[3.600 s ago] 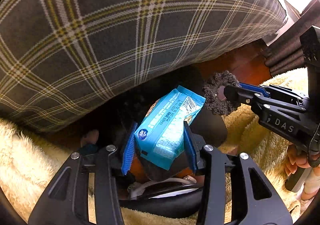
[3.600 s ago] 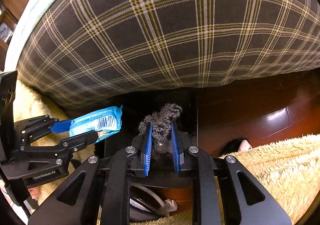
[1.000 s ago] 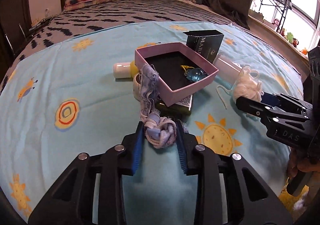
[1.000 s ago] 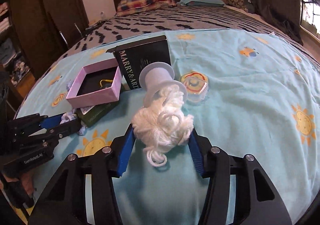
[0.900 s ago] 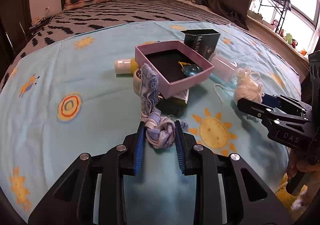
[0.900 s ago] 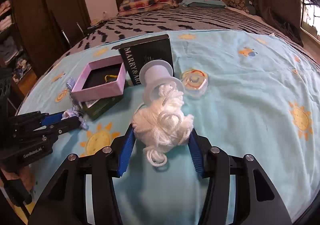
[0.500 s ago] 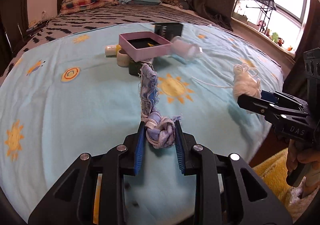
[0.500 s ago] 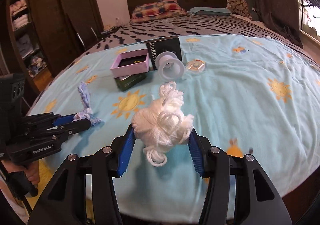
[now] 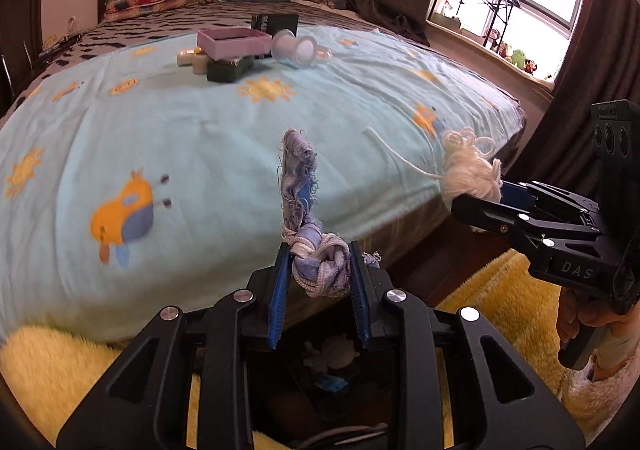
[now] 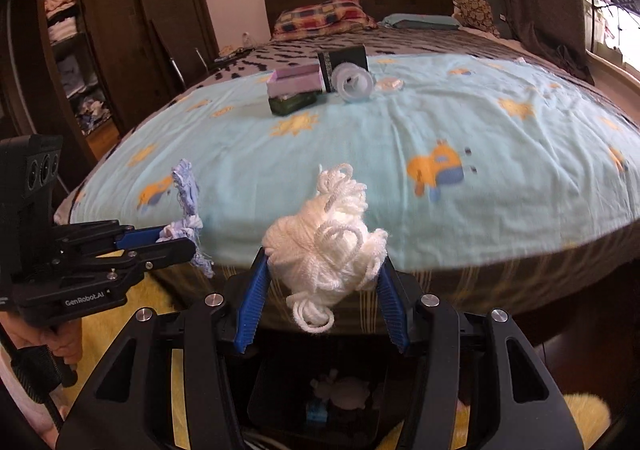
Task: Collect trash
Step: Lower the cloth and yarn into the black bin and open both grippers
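Note:
My left gripper (image 9: 320, 270) is shut on a knotted blue cloth scrap (image 9: 316, 264) whose frayed tail stands upward; it also shows in the right wrist view (image 10: 184, 226). My right gripper (image 10: 320, 274) is shut on a white yarn ball (image 10: 326, 250), also seen in the left wrist view (image 9: 472, 178) with a loose strand trailing left. Both grippers hover off the foot of the bed, above a black trash bin (image 10: 318, 398) on the floor that holds a blue packet and pale scraps; the bin also shows in the left wrist view (image 9: 332, 374).
The bed with a light blue sun-print cover (image 9: 160, 130) holds a pink box (image 9: 234, 42), a dark book, a pale spool (image 9: 294, 48) and small bottles far back. A yellow fluffy rug (image 9: 492, 310) lies on the floor. Wardrobe shelves (image 10: 72, 50) stand left.
Both grippers have drawn back from the items on the bed to beyond its foot edge, each keeping its load. The bin has come into view below them.

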The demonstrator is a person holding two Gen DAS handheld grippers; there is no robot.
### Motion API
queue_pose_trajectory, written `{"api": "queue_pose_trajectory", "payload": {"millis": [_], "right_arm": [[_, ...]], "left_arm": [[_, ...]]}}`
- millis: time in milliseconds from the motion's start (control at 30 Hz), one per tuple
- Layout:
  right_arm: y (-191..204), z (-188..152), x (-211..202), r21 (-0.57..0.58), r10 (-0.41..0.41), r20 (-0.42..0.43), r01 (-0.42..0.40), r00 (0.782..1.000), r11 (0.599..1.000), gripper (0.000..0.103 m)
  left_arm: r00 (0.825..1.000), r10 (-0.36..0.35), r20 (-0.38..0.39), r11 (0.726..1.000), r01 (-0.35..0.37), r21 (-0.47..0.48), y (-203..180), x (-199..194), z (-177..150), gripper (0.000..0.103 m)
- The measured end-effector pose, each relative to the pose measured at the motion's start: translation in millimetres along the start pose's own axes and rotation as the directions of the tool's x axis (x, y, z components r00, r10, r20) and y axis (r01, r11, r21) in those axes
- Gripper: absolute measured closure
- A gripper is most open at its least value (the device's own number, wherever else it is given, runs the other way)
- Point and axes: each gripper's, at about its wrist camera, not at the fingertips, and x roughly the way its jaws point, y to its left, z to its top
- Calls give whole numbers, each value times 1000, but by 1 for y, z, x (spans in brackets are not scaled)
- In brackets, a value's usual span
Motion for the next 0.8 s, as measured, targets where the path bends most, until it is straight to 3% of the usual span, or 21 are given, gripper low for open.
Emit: {"api": "queue_pose_trajectory", "payload": {"millis": [267, 500, 800], "right_arm": [[-15, -47, 13, 102, 20, -105, -9, 994, 995, 51], [-29, -76, 47, 165, 24, -221, 13, 975, 986, 51], [-35, -105, 85, 177, 26, -344, 37, 939, 983, 51]], "left_arm": [[993, -27, -115, 999, 25, -21, -8, 21, -37, 77], [969, -36, -243, 999, 28, -34, -11, 63, -63, 77], [941, -44, -336, 997, 19, -77, -8, 102, -83, 77]]}}
